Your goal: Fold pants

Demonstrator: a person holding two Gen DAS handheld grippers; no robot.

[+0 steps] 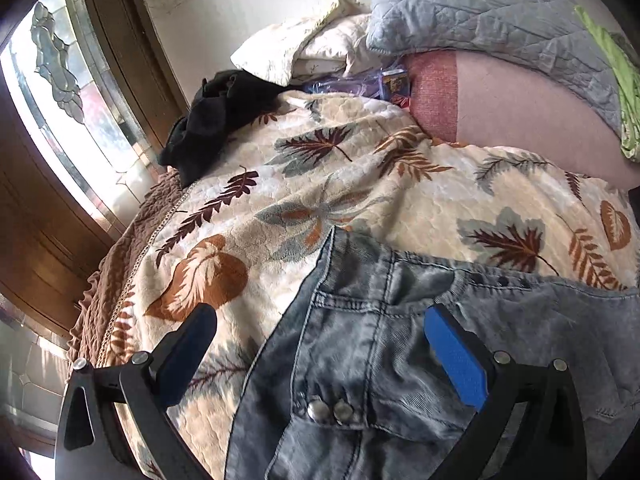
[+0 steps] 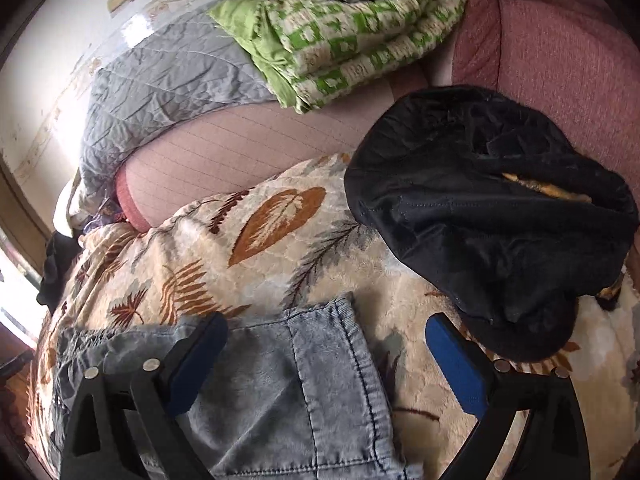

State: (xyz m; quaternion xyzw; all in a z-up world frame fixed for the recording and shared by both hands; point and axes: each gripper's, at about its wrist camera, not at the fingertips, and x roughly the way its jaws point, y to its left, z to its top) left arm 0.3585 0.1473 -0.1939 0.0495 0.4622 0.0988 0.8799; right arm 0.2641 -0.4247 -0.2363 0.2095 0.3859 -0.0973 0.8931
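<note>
Washed grey-blue denim pants (image 1: 384,360) lie flat on a cream blanket with a leaf print (image 1: 312,184). In the left wrist view my left gripper (image 1: 320,320) hovers open over the waistband end, where a pocket and two metal snaps (image 1: 330,410) show. Its blue pads straddle the pants' left edge. The right wrist view shows a lighter hem end of the pants (image 2: 288,380) between the wide-apart fingers of my right gripper (image 2: 326,332), also open. Nothing is gripped by either.
A black garment (image 2: 488,216) is heaped on the blanket just right of the right gripper. Another dark garment (image 1: 216,120) lies at the far left near a window. Grey quilt (image 1: 492,16), green patterned bedding (image 2: 352,28) and pillows (image 1: 304,48) lie behind.
</note>
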